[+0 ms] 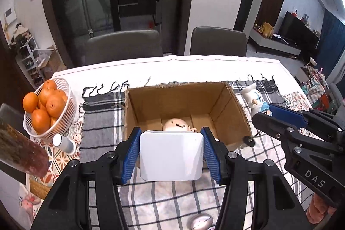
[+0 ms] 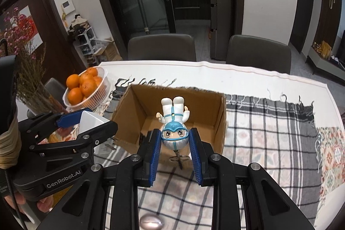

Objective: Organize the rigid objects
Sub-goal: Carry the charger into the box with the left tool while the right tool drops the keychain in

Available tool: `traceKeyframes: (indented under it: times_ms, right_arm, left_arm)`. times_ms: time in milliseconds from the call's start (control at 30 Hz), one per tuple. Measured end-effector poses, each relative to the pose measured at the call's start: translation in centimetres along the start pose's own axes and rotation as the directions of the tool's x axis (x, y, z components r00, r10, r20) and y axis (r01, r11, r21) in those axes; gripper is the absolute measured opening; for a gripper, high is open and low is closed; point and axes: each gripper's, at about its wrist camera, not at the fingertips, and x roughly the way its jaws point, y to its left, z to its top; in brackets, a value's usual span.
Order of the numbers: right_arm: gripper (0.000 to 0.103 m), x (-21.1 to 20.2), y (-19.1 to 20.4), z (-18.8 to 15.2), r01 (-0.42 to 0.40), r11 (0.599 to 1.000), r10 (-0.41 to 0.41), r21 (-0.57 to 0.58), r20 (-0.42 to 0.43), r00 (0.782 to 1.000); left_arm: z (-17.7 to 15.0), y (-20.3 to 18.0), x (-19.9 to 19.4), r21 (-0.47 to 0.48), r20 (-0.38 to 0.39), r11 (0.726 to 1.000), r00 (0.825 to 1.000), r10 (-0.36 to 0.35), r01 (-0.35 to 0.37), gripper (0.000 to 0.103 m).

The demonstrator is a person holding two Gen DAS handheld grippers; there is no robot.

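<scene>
My left gripper (image 1: 171, 133) is shut on a flat white square box (image 1: 171, 156), held just in front of an open cardboard box (image 1: 151, 100). A round-headed doll (image 1: 175, 124) lies on the box floor. My right gripper (image 2: 175, 135) is shut on a white-and-blue figurine (image 2: 174, 120), gripped by its head and hanging upside down, a key ring (image 2: 177, 157) dangling below. It hovers over the near edge of the cardboard box (image 2: 138, 107). Each view shows the other gripper at its side: the right gripper (image 1: 262, 112) with the figurine (image 1: 253, 96), the left gripper (image 2: 86, 122) with the white box (image 2: 91, 121).
A white basket of oranges (image 1: 62, 87) and a small white bottle (image 1: 64, 142) stand left of the box on the plaid cloth (image 1: 101, 118). A silver oval object (image 1: 199, 222) lies near the front edge. Dried flowers (image 2: 28, 79) rise at the left. Two grey chairs (image 1: 217, 41) stand behind the table.
</scene>
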Motion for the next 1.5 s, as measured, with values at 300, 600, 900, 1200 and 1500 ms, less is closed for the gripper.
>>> traceKeyframes:
  times_ms: [300, 600, 900, 1200, 1500]
  right_arm:
    - [0.028, 2.3, -0.7, 1.9, 0.007, 1.0, -0.007, 0.005, -0.025, 1.0]
    - [0.028, 6.5, -1.9, 1.0, 0.022, 0.999, -0.019, 0.029, -0.118, 0.993]
    - [0.028, 9.9, -3.0, 0.1, 0.046, 0.999, -0.043, 0.012, -0.19, 0.981]
    - [0.028, 12.0, -2.8, -1.0, 0.038, 0.999, -0.042, -0.022, -0.24, 0.97]
    - [0.033, 13.5, -3.2, -1.5, 0.024, 1.0, -0.023, -0.002, -0.292, 0.956]
  left_arm:
    - [1.5, 0.7, 2.8, -0.01, -0.024, 1.0, 1.0, 0.009, -0.009, 0.055]
    - [1.2, 0.9, 7.2, -0.007, -0.075, 0.999, 0.997, 0.034, -0.034, 0.055]
    - [0.4, 0.8, 10.7, 0.016, -0.146, 0.999, 0.988, 0.054, -0.052, 0.055]
    - [-0.7, 0.7, 12.8, 0.026, -0.211, 0.998, 0.976, 0.061, -0.057, 0.055]
    - [-0.8, 1.0, 13.3, 0.011, -0.227, 0.997, 0.971, 0.073, -0.072, 0.054]
